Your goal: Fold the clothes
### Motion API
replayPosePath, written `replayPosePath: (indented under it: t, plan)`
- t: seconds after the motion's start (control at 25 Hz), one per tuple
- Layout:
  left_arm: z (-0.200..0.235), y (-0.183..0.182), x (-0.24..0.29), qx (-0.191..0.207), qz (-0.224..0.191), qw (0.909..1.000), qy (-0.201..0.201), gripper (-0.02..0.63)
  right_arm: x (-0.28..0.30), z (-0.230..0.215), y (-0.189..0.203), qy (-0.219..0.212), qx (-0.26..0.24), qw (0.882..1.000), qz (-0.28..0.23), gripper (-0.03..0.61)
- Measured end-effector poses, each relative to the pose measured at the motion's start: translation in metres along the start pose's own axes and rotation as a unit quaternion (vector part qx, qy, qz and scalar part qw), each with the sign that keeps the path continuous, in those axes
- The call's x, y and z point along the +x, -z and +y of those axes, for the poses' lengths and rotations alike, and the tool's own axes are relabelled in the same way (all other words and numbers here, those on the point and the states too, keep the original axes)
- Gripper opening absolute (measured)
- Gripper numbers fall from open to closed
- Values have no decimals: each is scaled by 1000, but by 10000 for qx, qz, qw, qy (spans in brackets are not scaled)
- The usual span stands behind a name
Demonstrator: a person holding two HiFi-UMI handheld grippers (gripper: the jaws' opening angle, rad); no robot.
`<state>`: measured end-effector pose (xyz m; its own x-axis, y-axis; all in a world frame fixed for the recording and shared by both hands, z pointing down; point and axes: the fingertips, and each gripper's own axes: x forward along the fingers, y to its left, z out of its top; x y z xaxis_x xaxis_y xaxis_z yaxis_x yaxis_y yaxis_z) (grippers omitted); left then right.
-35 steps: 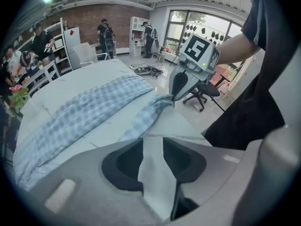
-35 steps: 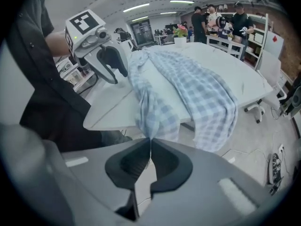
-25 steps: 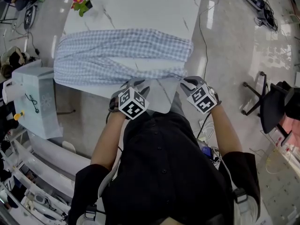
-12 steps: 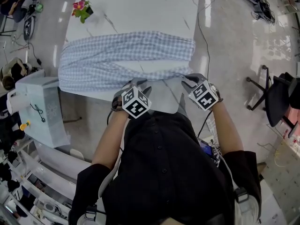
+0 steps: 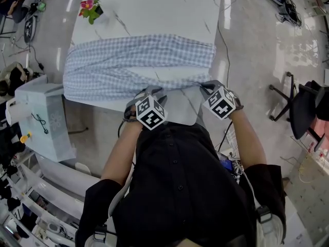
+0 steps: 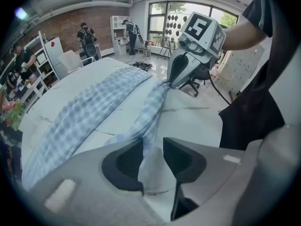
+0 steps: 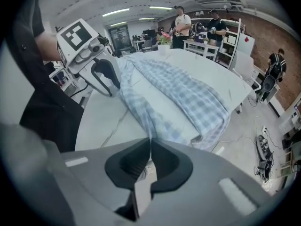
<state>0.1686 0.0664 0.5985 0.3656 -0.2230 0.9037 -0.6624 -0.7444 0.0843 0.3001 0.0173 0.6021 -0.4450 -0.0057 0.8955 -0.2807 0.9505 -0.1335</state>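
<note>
Marble table (image 5: 154,4), folding barely begun: left gripper (image 6: 153,144) clamps the checked shirt (image 5: 139,60), right gripper (image 7: 150,141) has just closed on its edge.

The right gripper (image 7: 150,144) has just been closing its jaws, and they now meet on a thin edge of the blue-and-white checked garment (image 7: 188,95) — the fabric runs straight up out of the tips. The garment lies in long folds across the white marbled table (image 7: 101,121), with one end drooping over the table's edge. The left gripper (image 7: 112,84) has its tip at the cloth's near hem. A potted flower (image 7: 163,38) stands at the table's far end — people (image 7: 181,25) stand behind it.
</note>
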Motion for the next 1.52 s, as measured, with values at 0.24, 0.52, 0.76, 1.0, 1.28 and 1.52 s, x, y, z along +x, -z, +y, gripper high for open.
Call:
replayPosePath:
  t: [0.24,0.52,0.76,1.0,1.28,1.52]
  plan:
    - [1,0,-3,-20,-89,9999,-44,144,-27,-8,-16,107,44,9994,-319,11]
    - [1,-14,-16,-3,-214,9997,-139,144,-47,-49,-39,440,-175,9980,-422,11]
    - [17,-20,-9,-77,-124,9988,-474,143,-37,-87,-67,136,-313,9991,-254,12]
    - [42,-27,-8,-383,-121,9949,-921,144,-12,-131,-90,55,-753,9971,-35,12]
    - [64,-30,6,-348,77,9935,-1078,144,21,-154,-95,-27,-1308,9911,257,41]
    - [62,-26,16,-127,384,9947,-950,29,25,-155,-98,-153,-1214,9923,181,43]
